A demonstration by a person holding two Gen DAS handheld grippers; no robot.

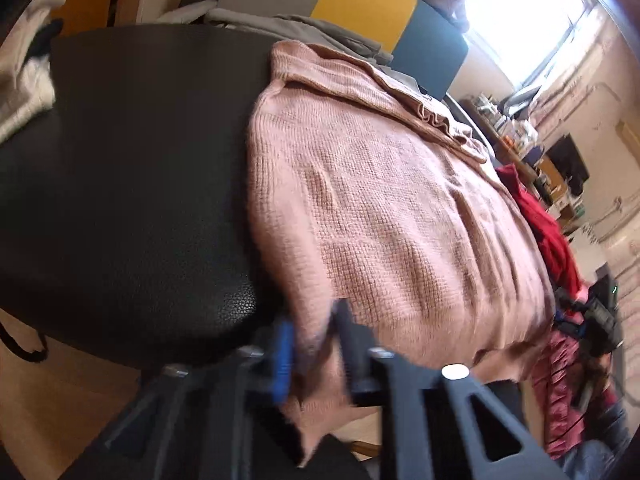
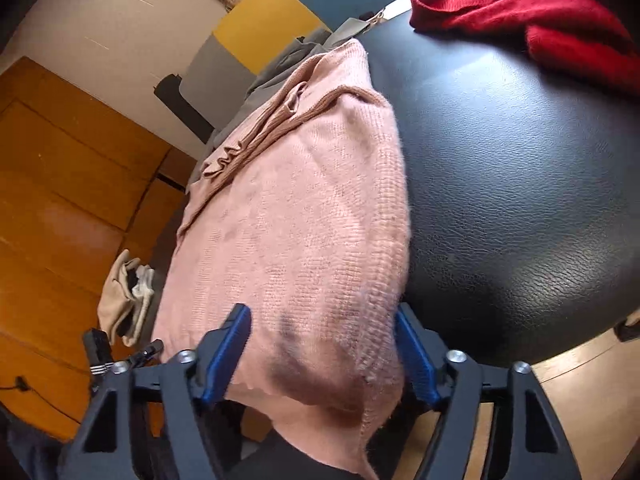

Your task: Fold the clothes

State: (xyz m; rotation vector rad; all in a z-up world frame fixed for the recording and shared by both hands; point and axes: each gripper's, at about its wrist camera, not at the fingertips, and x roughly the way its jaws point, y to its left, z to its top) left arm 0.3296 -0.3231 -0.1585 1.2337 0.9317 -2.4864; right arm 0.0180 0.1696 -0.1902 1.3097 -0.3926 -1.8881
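The pink knitted sweater (image 1: 384,208) lay spread on the black leather-look tabletop (image 1: 132,168), its near hem hanging over the edge toward both tools. The left gripper (image 1: 312,336) had pinched a hem corner tight between its jaws; the right gripper (image 2: 320,344) stood wide, cloth between its pads but not clamped, probably readying a matching grab. A red knit garment (image 2: 532,12) waited beyond the right jaws.

Black tongs (image 2: 320,360) with blue pads (image 2: 226,354) and silver screws.

The pink sweater (image 1: 384,216) hangs over the worktop (image 1: 132,184) edge, its near hem motion-blurred and cut off.
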